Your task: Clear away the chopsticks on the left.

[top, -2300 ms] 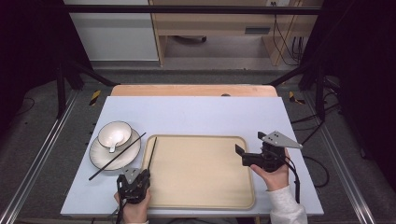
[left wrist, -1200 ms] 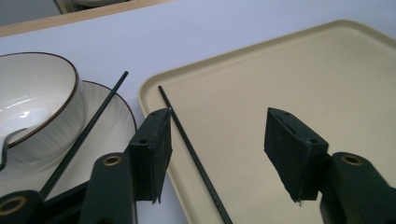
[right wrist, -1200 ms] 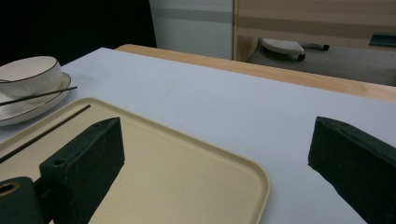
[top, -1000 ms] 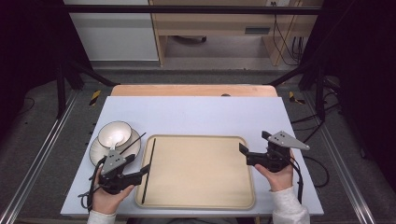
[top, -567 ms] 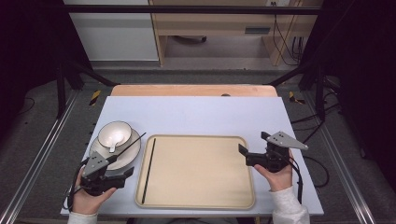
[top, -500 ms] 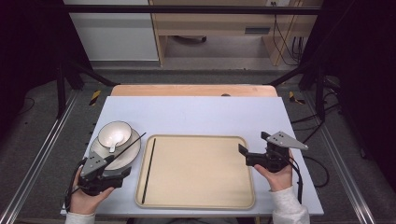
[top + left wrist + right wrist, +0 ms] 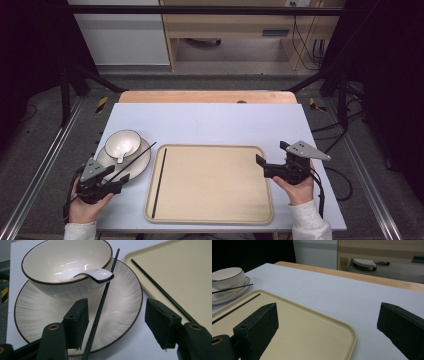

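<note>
A black chopstick (image 7: 100, 307) leans across a white plate (image 7: 37, 312) and against the rim of a cream bowl (image 7: 50, 262) that holds a white spoon (image 7: 85, 273). My left gripper (image 7: 120, 325) sits at the plate's near edge (image 7: 120, 179). Its jaws have just been closing, and they straddle that chopstick, which runs close beside the left pad (image 7: 76, 322); the right pad stands well clear of it. A second chopstick (image 7: 159, 182) lies along the left side of the beige tray (image 7: 210, 182). My right gripper (image 7: 262, 167) hovers open at the tray's right edge, nothing between its jaws (image 7: 329, 325).
The bowl (image 7: 123, 143) and plate (image 7: 137, 162) stand on the pale blue table top (image 7: 210, 122), left of the tray. A wooden strip (image 7: 205, 96) borders the table's far edge. Metal rails run along both sides of the table.
My left hand has moved left from the tray's left edge to the near side of the plate, with its jaws around the chopstick there. The right hand has stayed put.
</note>
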`<state>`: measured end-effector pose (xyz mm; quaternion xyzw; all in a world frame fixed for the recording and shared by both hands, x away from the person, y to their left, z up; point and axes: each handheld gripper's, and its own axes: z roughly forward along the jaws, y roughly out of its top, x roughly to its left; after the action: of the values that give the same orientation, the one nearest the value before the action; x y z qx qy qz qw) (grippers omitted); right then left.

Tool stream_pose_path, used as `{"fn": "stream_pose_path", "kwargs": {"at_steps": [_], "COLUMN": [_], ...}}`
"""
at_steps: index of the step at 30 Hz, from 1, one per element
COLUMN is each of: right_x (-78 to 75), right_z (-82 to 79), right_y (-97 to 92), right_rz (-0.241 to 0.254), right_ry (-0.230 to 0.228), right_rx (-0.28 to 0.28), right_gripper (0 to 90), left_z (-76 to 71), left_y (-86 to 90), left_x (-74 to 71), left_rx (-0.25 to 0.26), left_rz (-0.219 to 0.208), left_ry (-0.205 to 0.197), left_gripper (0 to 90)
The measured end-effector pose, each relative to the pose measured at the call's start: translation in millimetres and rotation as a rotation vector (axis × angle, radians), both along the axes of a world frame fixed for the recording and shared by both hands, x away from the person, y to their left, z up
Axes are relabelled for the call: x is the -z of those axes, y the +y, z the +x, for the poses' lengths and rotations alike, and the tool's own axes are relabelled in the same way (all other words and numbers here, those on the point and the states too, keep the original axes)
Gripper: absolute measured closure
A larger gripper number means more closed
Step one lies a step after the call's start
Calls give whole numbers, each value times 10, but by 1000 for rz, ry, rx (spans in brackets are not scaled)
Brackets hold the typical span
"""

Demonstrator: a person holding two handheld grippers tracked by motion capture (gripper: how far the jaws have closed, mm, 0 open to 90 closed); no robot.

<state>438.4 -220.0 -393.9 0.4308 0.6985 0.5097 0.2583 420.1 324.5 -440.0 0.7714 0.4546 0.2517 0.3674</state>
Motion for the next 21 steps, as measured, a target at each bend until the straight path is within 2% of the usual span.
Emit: {"fn": "stream_pose_path", "kwargs": {"at_steps": [8,17,21], "right_x": [10,27,29], "right_z": [7,20,22], "right_y": [18,49,51], "right_rz": [-11,-22,-25], "right_ry": [5,10,10], "right_rx": [1,-1,-3], "right_gripper": [39,39,39], "left_z": [134,193,189], "left_y": [57,61,61], "left_x": [106,164,165], "left_rx": [-3,21,24], "left_rz": [34,85,76], "left_ry": [32,61,63], "left_gripper": [523,651,716]}}
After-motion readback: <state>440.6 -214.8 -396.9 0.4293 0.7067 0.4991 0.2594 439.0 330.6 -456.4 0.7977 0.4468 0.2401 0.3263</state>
